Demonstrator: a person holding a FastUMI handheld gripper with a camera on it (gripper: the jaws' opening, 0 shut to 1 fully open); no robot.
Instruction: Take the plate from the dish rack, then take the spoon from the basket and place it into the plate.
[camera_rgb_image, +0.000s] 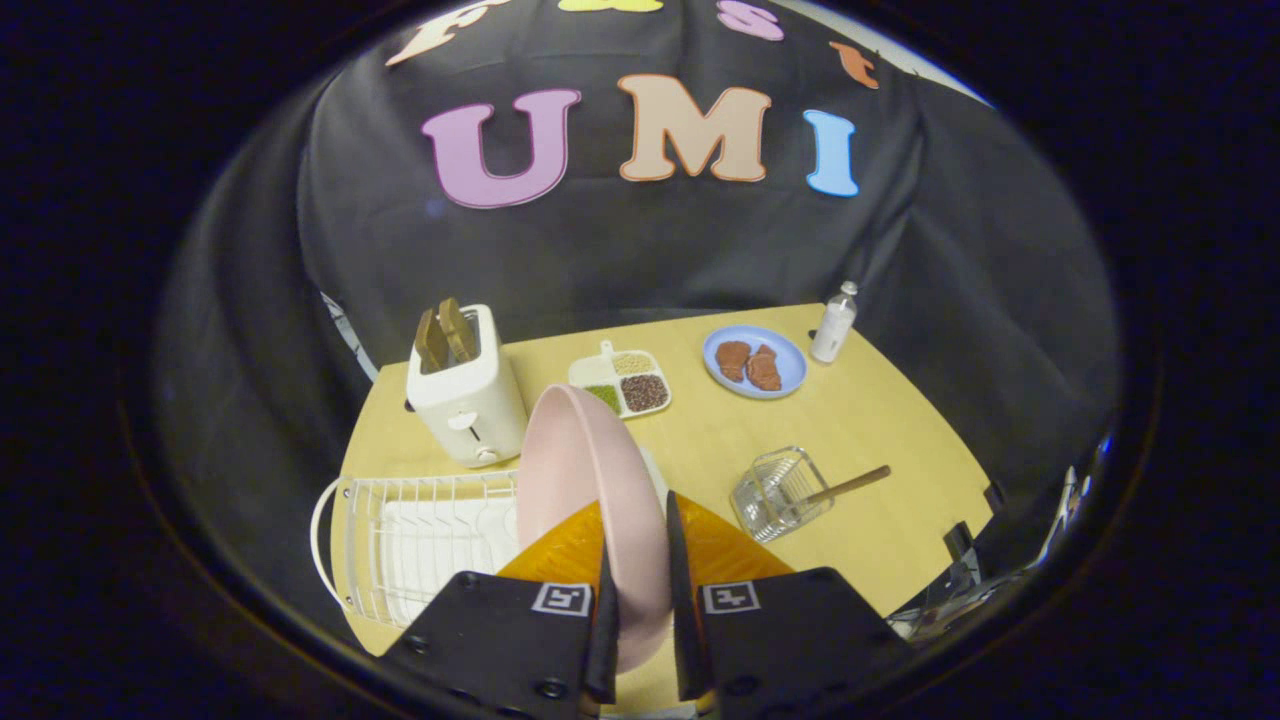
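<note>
The jaws of the gripper (640, 600) pinch the pink plate (585, 480) on edge, above the white dish rack (400, 540). Bare worktop (880, 450) opens to the right. The spoon (845, 487) sits in the wire basket (775, 490) beyond; a toaster (465, 395) stands close behind the rack.
</note>
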